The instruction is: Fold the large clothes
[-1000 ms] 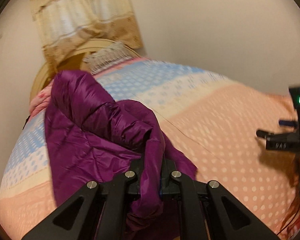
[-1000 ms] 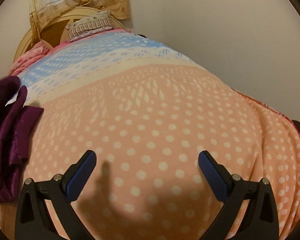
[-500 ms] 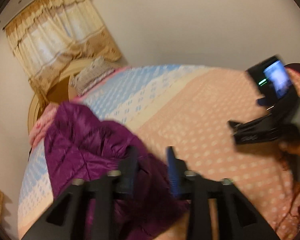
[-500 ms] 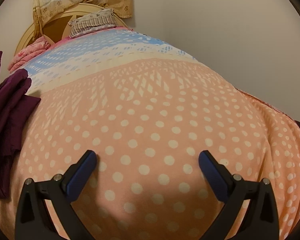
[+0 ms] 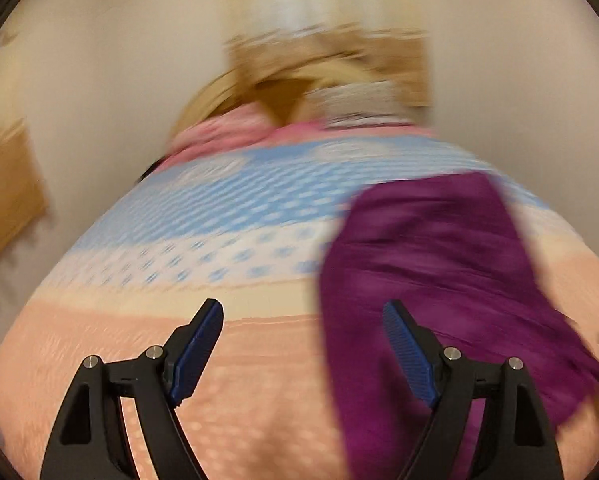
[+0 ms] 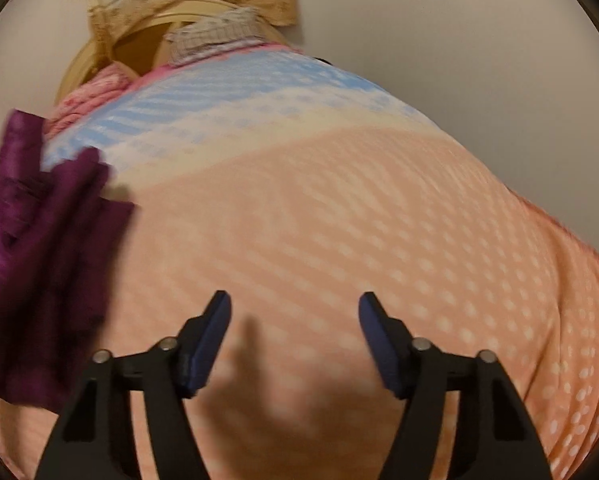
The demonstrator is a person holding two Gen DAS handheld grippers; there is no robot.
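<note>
On the bed (image 6: 339,208), spread with a dotted peach and blue cover, the purple jacket (image 5: 439,272) lies crumpled toward the left side as the right wrist view shows it. Above the cover, the left hand-held gripper (image 5: 303,344) has its jaws opening with nothing between them, the jacket just beside its right finger. Further right, the right hand-held gripper (image 6: 295,336) is closing on empty air.
</note>
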